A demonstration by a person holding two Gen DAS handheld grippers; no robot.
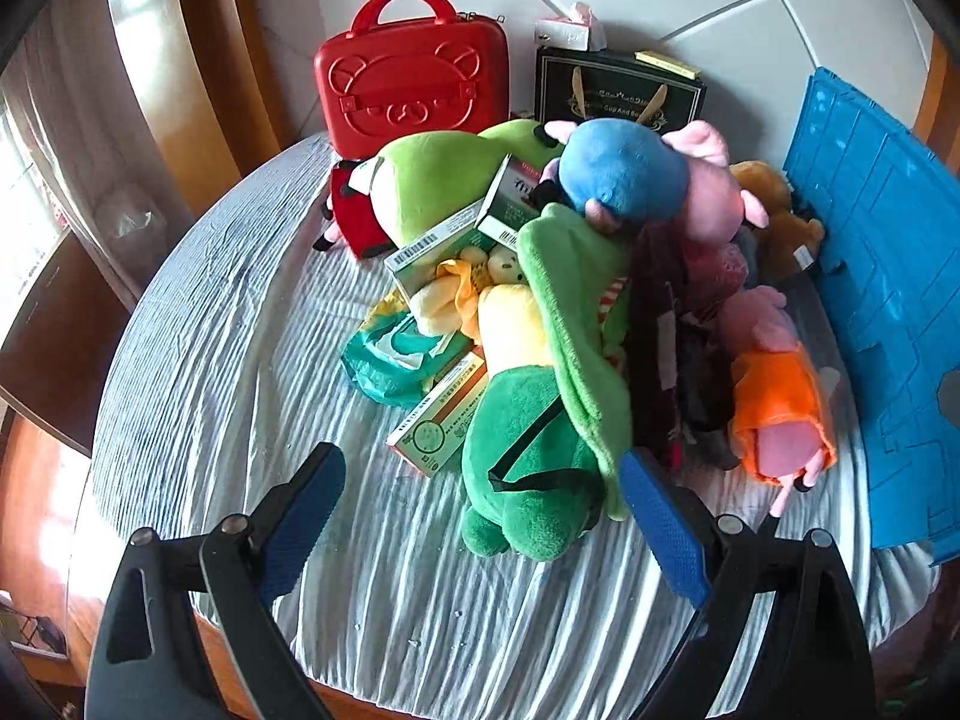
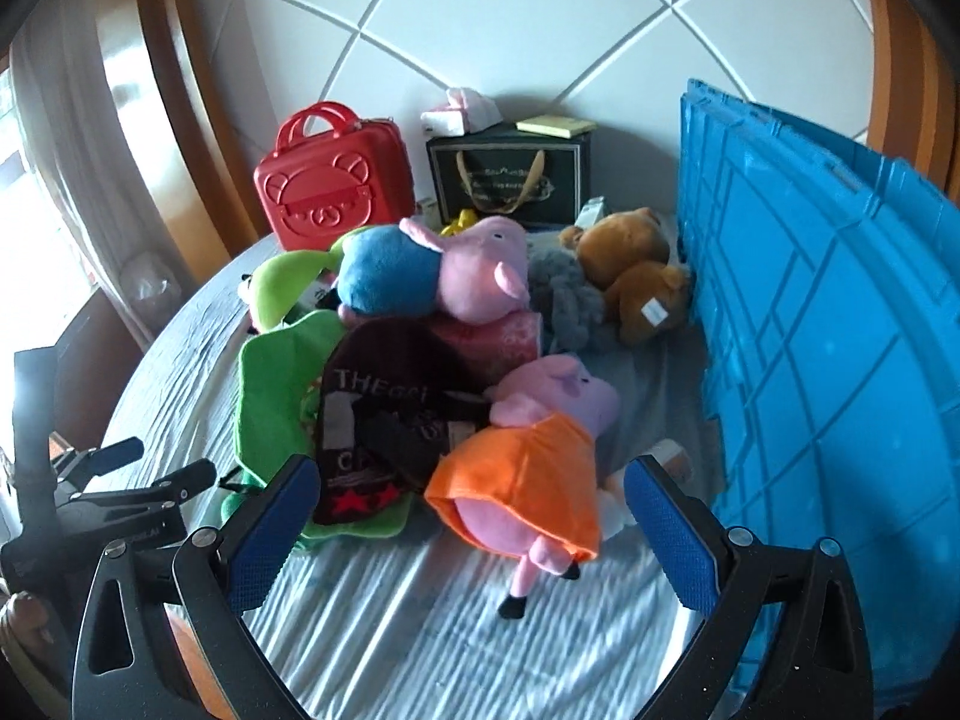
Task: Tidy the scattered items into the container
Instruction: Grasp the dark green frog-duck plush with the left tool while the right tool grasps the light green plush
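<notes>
Both claws, left claw (image 1: 480,516) and right claw (image 2: 471,522), hover spread and empty; next, the right pinches the orange-dressed pig plush (image 2: 528,468) for the blue crate (image 2: 828,330).

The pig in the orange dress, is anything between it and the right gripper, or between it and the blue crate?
Nothing visible. The right gripper is open with the pig in the orange dress right ahead of its fingers. Only bare bedsheet and a small box lie between the pig and the blue crate.
</notes>
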